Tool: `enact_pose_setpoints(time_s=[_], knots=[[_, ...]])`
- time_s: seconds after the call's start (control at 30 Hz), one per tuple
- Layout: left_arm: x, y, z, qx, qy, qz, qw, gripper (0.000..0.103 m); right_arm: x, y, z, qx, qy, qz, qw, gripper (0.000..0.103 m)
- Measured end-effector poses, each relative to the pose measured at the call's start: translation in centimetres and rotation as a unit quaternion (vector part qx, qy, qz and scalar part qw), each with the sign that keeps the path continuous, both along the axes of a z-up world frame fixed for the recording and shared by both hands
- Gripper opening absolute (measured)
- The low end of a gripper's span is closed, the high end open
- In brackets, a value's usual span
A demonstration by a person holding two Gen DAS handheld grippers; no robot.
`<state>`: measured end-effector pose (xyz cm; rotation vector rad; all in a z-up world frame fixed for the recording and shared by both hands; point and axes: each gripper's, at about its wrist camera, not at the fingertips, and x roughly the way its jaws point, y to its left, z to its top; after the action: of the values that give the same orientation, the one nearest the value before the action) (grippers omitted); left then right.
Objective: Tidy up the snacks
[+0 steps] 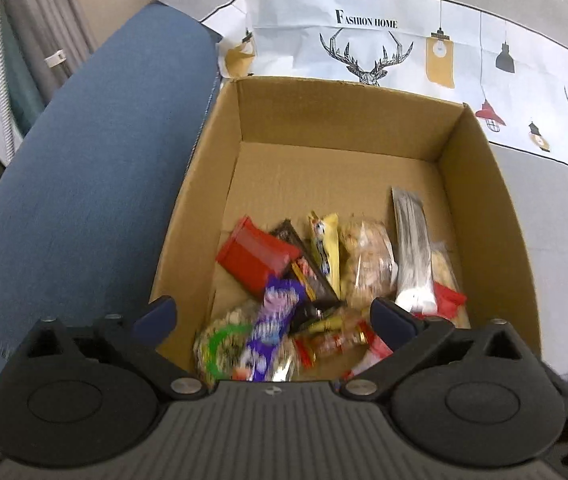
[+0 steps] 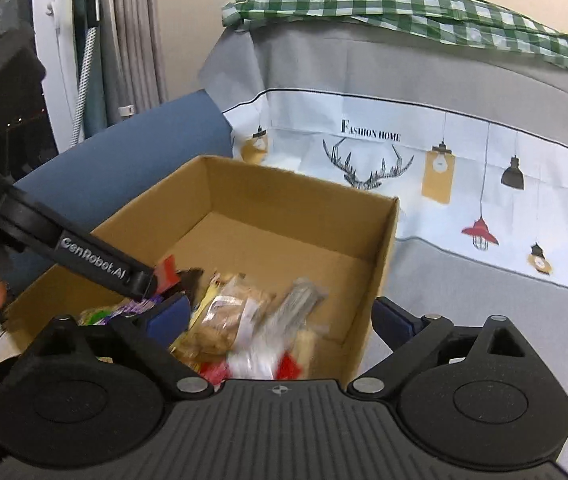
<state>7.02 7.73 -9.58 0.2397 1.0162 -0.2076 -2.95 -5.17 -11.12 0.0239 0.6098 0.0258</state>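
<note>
Left gripper [image 1: 272, 316]: closest to the camera. Its jaws are spread wide and hold nothing. It points steeply down into the box, right above the snack pile.

Sofa [image 1: 84, 200]: the biggest thing. It has a blue arm and a grey cover with deer and lamps drawn on it.

Cardboard box [image 1: 479, 184]: it sits open on the sofa seat, next to the blue arm. The far half of its floor is bare.

Snack pile [image 1: 323, 280]: all the snacks lie in the near half of the box, touching and partly on top of each other. Some look blurry.

Right gripper [image 2: 280, 316]: its jaws are wide too, with nothing in them. It hangs over the right part of the pile, with one finger outside the box wall.

Silver packet [image 1: 411, 248]: long and thin, by the right wall. It runs from the near side toward the far side, and its white end sits just by the left gripper's right finger [image 1: 391, 316].

Red packet [image 1: 256, 258]: on the left of the pile, ahead of the left gripper.

Purple packet [image 1: 274, 320]: right between the left gripper's fingers, so that hand is nearest to it.

Next move, my guess: both grippers look done dropping snacks and may go fetch more.
</note>
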Motion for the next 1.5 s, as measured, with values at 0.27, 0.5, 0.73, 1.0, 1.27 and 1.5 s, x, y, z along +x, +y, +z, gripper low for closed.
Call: enact_pose_setpoints(time_s=[0.27, 0.5, 0.73, 1.0, 1.27, 1.5], knots=[[-7.9, 1.8, 2.6, -0.014, -0.019, 0.017, 0.9996, 0.103, -7.7, 1.1, 2.3, 0.02, -0.011, -0.019, 1.0, 0.102], [-14.0, 1.9, 4.3, -0.001, -0.069, 0.012, 0.9976, 0.103, -12.4, 2.1, 3.8, 0.0, -0.035, -0.029, 0.999, 0.102], [-17.5, 2.0, 5.3, 0.027, -0.105, 0.018, 0.9939, 0.103, -16.0, 3.3, 4.2, -0.013, -0.042, -0.029, 0.999, 0.102], [-18.9, 3.6, 5.8, 0.001, -0.095, 0.047, 0.9944, 0.103, -18.3, 3.3, 5.0, -0.015, -0.067, -0.039, 0.997, 0.102], [-19.6, 3.8, 6.2, 0.005, -0.105, 0.048, 0.9934, 0.103, -18.8, 3.9, 5.1, -0.017, -0.076, -0.034, 0.996, 0.102], [-19.7, 3.4, 6.0, 0.01, -0.105, 0.039, 0.9936, 0.103, -18.9, 3.6, 5.1, -0.014, -0.075, -0.03, 0.997, 0.102]])
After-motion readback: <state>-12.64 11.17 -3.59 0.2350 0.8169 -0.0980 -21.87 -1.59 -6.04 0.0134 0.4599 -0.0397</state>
